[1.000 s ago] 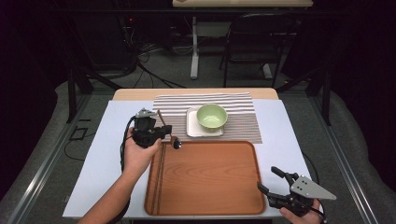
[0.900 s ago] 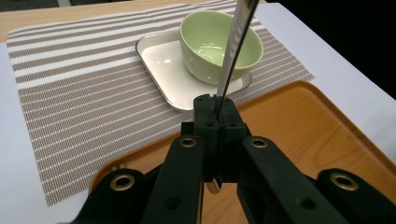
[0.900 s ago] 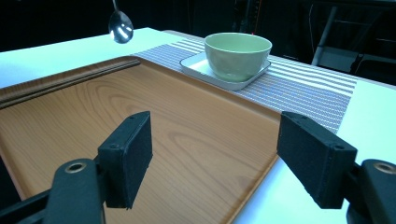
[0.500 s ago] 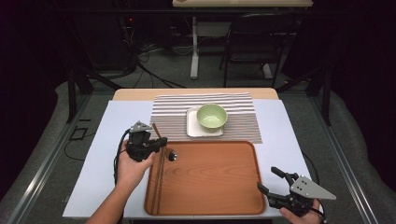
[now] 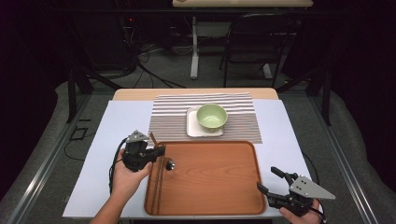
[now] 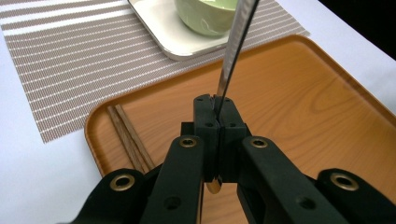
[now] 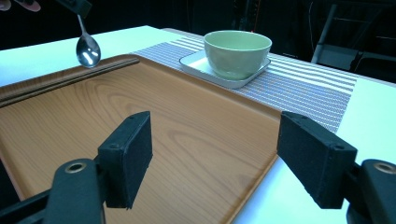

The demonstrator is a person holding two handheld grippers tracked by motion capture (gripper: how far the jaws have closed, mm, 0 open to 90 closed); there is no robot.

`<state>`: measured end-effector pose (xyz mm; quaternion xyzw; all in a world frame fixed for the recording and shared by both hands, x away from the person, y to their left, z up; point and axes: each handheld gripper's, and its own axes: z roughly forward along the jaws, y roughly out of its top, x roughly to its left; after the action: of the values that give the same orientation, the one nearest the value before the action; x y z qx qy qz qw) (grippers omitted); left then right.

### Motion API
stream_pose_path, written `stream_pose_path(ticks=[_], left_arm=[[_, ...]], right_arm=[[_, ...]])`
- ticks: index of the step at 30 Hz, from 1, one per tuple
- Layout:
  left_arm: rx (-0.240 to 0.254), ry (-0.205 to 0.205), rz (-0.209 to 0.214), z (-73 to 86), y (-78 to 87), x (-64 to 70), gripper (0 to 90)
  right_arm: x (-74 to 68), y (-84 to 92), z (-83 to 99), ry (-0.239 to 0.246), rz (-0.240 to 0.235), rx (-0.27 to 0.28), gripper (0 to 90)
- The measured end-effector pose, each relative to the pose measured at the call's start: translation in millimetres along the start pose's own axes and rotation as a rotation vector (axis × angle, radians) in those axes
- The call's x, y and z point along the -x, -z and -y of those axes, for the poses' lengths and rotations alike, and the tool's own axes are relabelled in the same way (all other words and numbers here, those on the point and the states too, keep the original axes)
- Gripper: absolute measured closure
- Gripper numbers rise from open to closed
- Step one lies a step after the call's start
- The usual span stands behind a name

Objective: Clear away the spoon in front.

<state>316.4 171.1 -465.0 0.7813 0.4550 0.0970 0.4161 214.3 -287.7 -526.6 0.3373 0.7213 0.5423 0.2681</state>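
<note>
Shiny metal spoon hangs from left gripper.

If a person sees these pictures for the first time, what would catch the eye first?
Probably the large wooden tray at the near side of the table, with the left gripper shut on a metal spoon held over the tray's left part, beside a pair of brown chopsticks lying along the tray's left edge. Next, the green bowl on a white square plate stands out on the striped mat behind the tray.
</note>
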Motion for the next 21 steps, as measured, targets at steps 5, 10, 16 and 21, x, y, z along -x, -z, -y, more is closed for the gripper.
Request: stream_pose_path(ticks=[5,10,16,21], left_arm=[[-0.022,-0.005,0.007,6.7,1.9,1.7,89.4],[-0.030,-0.007,0.011,11.7,3.0,2.6,89.4],[-0.048,-0.022,0.015,14.9,3.4,5.9,89.4],[-0.063,-0.029,0.023,16.6,4.7,8.6,89.4]], right_arm=[[0.0,0.1,0.0,0.000,0.001,0.000,26.5],[-0.1,0.1,0.0,0.000,0.002,0.000,26.5],[-0.2,0.2,-0.1,0.001,0.003,0.000,26.5],[-0.1,0.1,0.0,0.000,0.002,0.000,26.5]])
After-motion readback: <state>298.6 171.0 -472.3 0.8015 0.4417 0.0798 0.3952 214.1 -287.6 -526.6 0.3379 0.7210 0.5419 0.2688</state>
